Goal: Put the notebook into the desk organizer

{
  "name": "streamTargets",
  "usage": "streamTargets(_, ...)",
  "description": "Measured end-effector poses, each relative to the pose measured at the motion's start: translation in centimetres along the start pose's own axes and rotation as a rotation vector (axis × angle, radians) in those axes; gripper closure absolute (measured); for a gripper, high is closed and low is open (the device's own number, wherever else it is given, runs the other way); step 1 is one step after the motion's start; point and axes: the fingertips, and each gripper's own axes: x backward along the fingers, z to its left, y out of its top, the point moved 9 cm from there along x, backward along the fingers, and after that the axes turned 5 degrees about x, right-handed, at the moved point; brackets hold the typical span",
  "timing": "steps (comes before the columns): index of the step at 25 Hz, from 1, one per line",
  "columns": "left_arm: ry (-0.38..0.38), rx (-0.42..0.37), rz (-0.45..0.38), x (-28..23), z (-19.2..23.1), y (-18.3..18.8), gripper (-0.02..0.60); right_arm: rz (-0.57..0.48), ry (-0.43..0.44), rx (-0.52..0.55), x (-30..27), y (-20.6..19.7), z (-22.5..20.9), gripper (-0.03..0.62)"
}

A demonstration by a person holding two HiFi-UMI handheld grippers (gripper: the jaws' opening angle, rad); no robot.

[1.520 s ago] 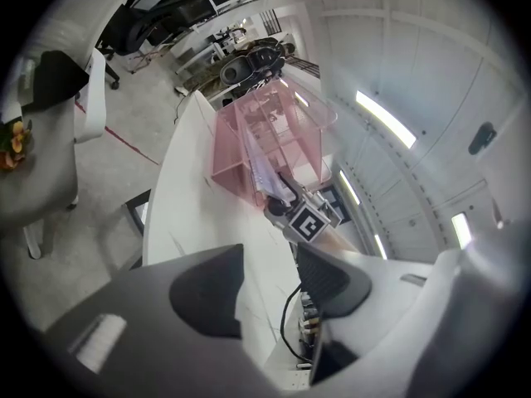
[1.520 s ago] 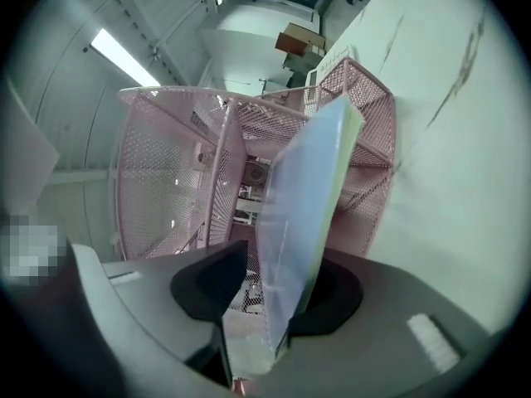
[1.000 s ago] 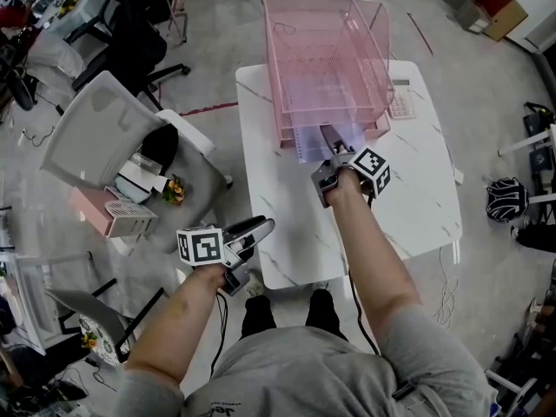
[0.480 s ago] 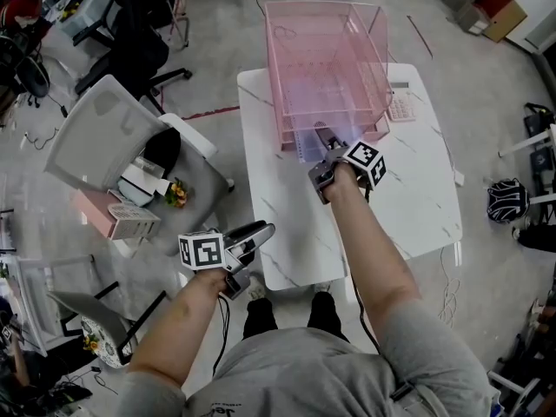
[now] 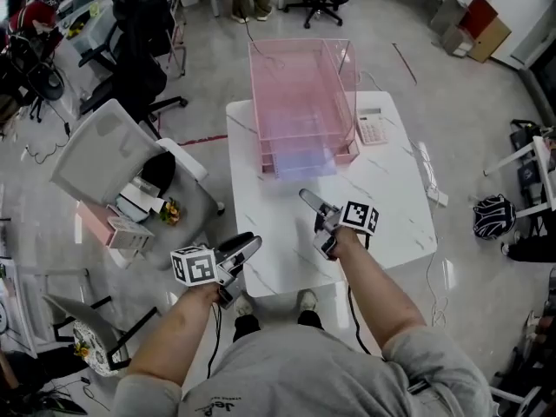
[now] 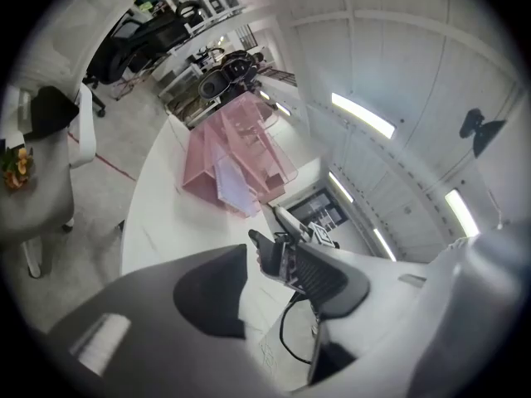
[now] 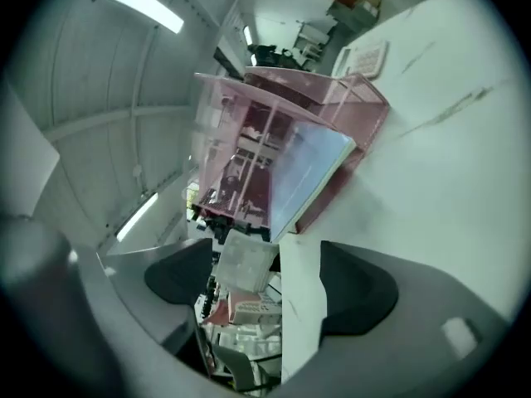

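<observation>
Seen from above, a white marble-patterned worktop point(image 5: 387, 207) carries a pink see-through desk organizer point(image 5: 300, 76) with stacked trays at its far end. The notebook point(image 5: 301, 160), pale lavender, lies flat in the bottom tray, its near edge poking slightly out of the organizer's open front. A calculator point(image 5: 373, 127) sits just beside the organizer on its right.

The person holds 2 tools. The right tongs point(image 5: 308, 201) hover over the middle of the worktop, pointing toward the organizer and well apart from the notebook. Their jaws stand apart and have just been opening, with nothing between them. The left tongs point(image 5: 250, 243) are at the near left corner of the worktop, jaws also spread wide and empty.

A grey office chair point(image 5: 104, 150) loaded with odds and ends stands on the floor to the left.
</observation>
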Motion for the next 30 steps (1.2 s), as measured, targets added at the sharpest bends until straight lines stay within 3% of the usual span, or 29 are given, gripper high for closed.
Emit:
streamTargets(6, 0.009, -0.194, -0.162, -0.3, -7.2, -1.5, 0.402, 0.094, 0.159, 0.355, 9.0, 3.0, 5.7, 0.206)
streamTargets(10, 0.063, -0.358, -0.260, -0.4, -12.2, -2.8, 0.448, 0.101, 0.203, 0.615, 14.8, 5.5, 8.6, 0.332)
streamTargets(14, 0.081, -0.533, -0.300, -0.3, -17.0, -4.6, 0.479, 0.070, 0.246, 0.781, 20.2, 6.3, 11.0, 0.455)
streamTargets(18, 0.053, -0.640, -0.331, 0.4, -20.7, -6.4, 0.523, 0.026, 0.276, 0.870, 24.5, 5.7, 12.6, 0.542)
streamTargets(22, 0.001, -0.657, -0.353, 1.9, -21.9, -8.2, 0.523, 0.006, 0.293, 0.907, 27.8, 3.1, 14.3, 0.591)
streamTargets(30, -0.021, -0.703, -0.254, 5.9, -21.7, -13.8, 0.523, -0.041, 0.122, 0.927, 31.2, -3.8, 14.4, 0.591)
